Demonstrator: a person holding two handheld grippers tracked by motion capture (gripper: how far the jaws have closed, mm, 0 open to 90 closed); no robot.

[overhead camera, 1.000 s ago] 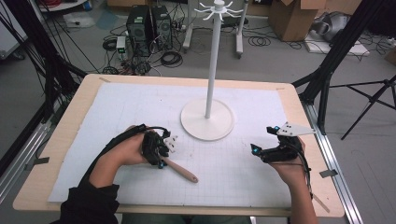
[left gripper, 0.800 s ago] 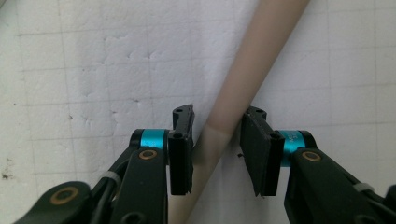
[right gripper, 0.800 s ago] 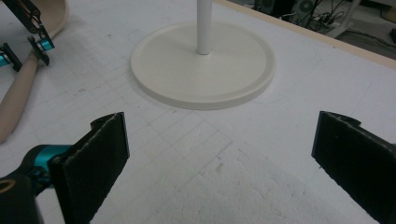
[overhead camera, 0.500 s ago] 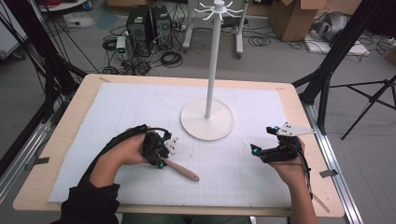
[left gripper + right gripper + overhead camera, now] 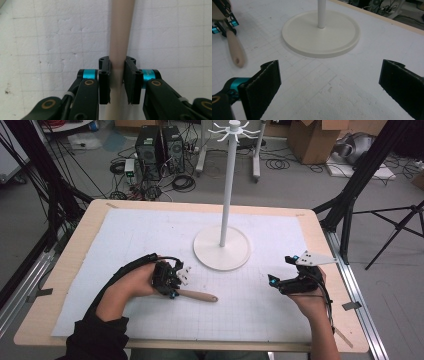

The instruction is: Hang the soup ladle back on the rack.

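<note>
A pale wooden handle [image 5: 197, 295] of a utensil lies on the white mat, pointing right. My left gripper [image 5: 175, 291] is at its left end. In the left gripper view the handle [image 5: 121, 30] runs up between the jaws, and the left gripper [image 5: 117, 66] has just been closing and is shut on it, both pads pressed to the wood. The utensil's head is hidden under the left hand. My right gripper [image 5: 272, 281] rests near the table's right side, its jaws wide apart with nothing between them [image 5: 330, 72]. Its view shows the handle [image 5: 235, 50] at the far left.
A white stand with a round base [image 5: 221, 252] and a tall pole [image 5: 227, 190] topped by hooks stands at the table's middle back, between the two hands. The white gridded mat [image 5: 260, 320] covers the wooden table. Tripods, cables and boxes crowd the floor beyond.
</note>
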